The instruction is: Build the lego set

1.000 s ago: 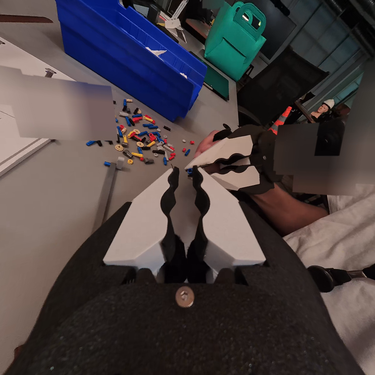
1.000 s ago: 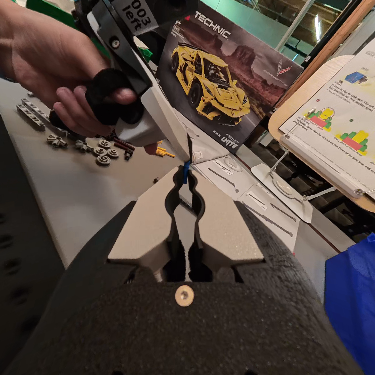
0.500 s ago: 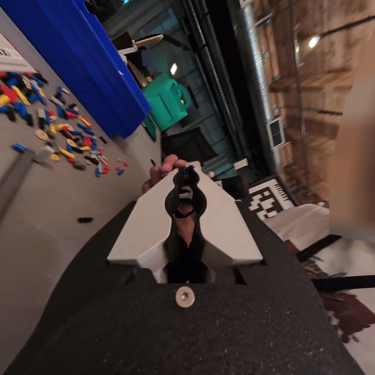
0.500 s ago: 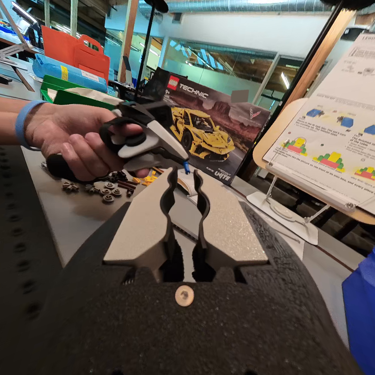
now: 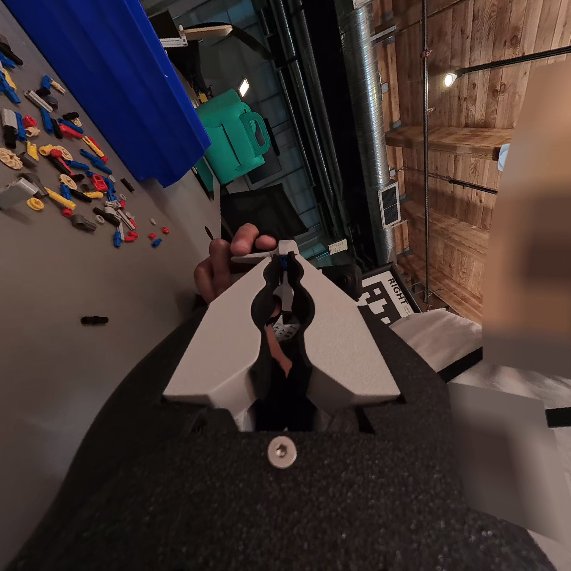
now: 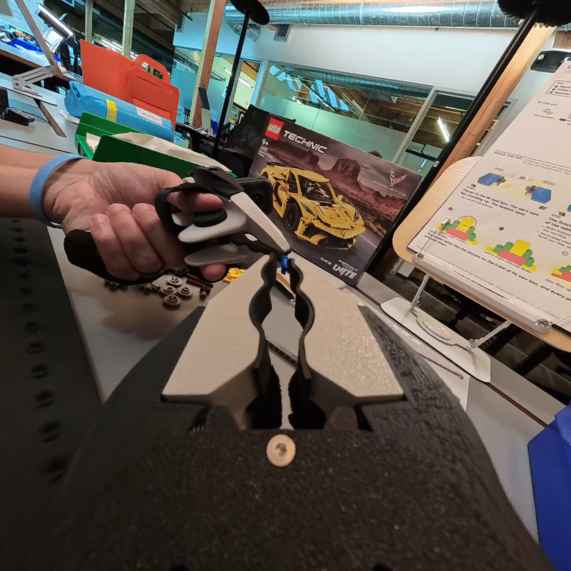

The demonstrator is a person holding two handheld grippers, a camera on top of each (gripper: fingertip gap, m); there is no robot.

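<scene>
I am holding a small blue pin [image 5: 282, 262] at the very tips of my left gripper [image 5: 281, 261], its jaws closed down on the pin, which is lifted clear of the desk [image 5: 77, 355]. My right gripper [image 6: 281, 262] is hanging just in front of it, tip to tip; its jaws are standing slightly apart with a narrow gap between them, and in the right wrist view the same blue pin [image 6: 284, 262] is sitting right at that gap. Whether my right jaws are already touching the pin I cannot tell; it looks more as if they are only framing it.

As for progress, I am judging the build to be at its very start. The loose parts [image 5: 61, 173], blue, red, yellow, black and grey, are lying scattered on the desk beside the blue bin [image 5: 117, 77], and a lone black pin [image 5: 94, 320] is lying apart from them, nearer to me. More grey gears and connectors [image 6: 174, 290] are lying unjoined under my left hand [image 6: 117, 213]. I am seeing no assembled section anywhere. The set's box [image 6: 327, 210] is standing upright at the back of the desk, with an instruction sheet [image 6: 506, 222] propped on a stand to its right.

So nearly everything is left: I am only handling one pin, and it is not yet joined to any other piece.
</scene>
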